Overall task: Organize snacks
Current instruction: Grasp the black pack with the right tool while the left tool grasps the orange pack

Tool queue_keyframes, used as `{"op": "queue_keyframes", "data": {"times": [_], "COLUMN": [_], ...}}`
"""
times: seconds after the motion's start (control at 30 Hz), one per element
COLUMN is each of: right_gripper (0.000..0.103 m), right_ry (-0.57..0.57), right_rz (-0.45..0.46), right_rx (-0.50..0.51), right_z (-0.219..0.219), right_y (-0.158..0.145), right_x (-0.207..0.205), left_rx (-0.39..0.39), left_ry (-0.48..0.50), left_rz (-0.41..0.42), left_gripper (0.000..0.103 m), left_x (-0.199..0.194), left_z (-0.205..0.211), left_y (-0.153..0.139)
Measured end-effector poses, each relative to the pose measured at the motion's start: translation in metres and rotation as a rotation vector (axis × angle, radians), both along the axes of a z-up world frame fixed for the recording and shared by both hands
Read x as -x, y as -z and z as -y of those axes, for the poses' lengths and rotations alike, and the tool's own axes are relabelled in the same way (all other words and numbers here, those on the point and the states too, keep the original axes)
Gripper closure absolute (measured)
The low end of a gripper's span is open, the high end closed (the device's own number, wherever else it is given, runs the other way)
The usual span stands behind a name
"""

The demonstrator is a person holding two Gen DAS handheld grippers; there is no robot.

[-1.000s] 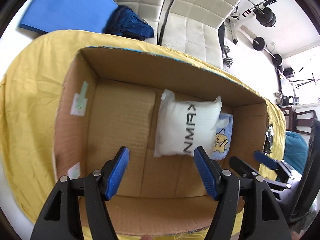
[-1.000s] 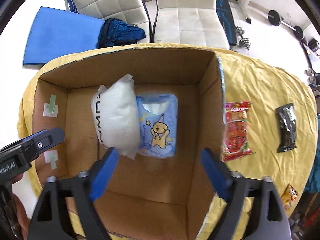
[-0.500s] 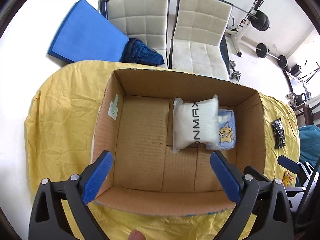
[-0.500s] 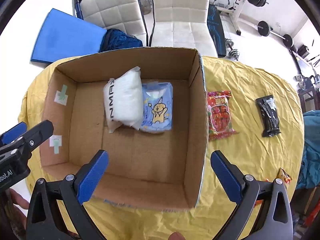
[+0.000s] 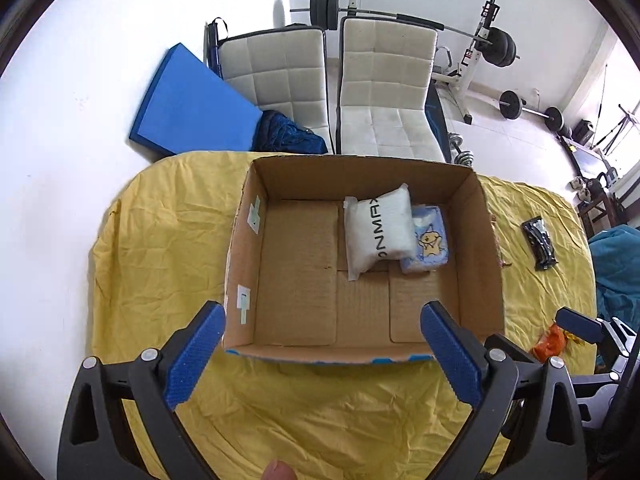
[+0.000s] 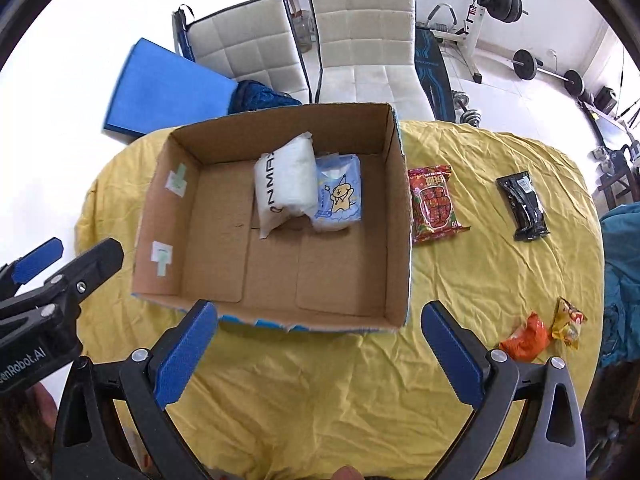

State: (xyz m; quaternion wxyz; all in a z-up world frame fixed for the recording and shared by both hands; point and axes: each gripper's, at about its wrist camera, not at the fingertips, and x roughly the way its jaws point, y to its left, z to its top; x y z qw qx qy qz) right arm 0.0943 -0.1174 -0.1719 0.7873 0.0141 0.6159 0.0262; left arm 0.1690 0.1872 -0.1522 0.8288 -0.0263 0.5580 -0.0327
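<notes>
One open cardboard box (image 6: 280, 216) sits on a table draped in a wrinkled yellow cloth (image 6: 500, 272), its corrugated brown floor mostly bare. Two snack packs lie inside it toward the far wall: a puffy white pillow-shaped bag (image 6: 286, 182) with dark lettering, leaning over the left edge of a flat pale-blue packet (image 6: 340, 194) printed with a cartoon bear. Four more snacks lie on the cloth to the right of the box. A glossy red rectangular packet (image 6: 434, 204) lies just beside the box's right wall; a shiny black oblong packet (image 6: 522, 208) lies farther right, well apart from it; a crumpled orange wrapper (image 6: 526, 338) and a small yellow-orange one (image 6: 568, 322) lie close together near the right near edge of the cloth.

Both grippers hang above the near side of the table, empty. The left gripper (image 5: 320, 356) has its ribbed blue pads spread wide apart, framing the box's near wall. The right gripper (image 6: 320, 354) likewise stands wide apart, holding nothing.

Beyond the table stand two white quilted chairs (image 6: 360, 40), one blue foam mat (image 6: 160, 88) on the floor, and a dark blue crumpled cloth (image 6: 260, 96).
</notes>
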Motion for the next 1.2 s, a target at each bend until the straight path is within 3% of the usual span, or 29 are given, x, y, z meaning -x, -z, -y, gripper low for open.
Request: {"op": "queue_keyframes", "data": {"times": [0.33, 0.57, 0.73, 0.97, 1.2], "right_gripper": [0.0, 0.0, 0.0, 0.0, 0.0], "right_ry": [0.013, 0.139, 0.226, 0.266, 0.211], "right_rz": [0.036, 0.034, 0.007, -0.091, -0.178], "right_rx": [-0.056, -0.047, 0.02, 0.062, 0.025], "right_z": [0.043, 0.145, 0.235, 0.342, 0.389], "right_y": [-0.033, -0.043, -0.036, 0.006, 0.072], "right_x": [0.017, 0.021, 0.018, -0.012, -0.072], "left_rx": [0.056, 0.073, 0.094, 0.096, -0.011], "left_ry": [-0.02, 0.049, 0.116, 0.194, 0.181], "left_rz": [0.02, 0.009, -0.031, -0.17, -0.315], "left_gripper": [0.003, 0.003, 0.003, 0.003, 0.003], "left_x": [0.021, 0.016, -0.003, -0.052, -0.119], "left_z": [0.028, 0.099, 0.166, 0.254, 0.302], "left_y": [-0.026, -0.038, -0.029, 0.025, 0.102]}}
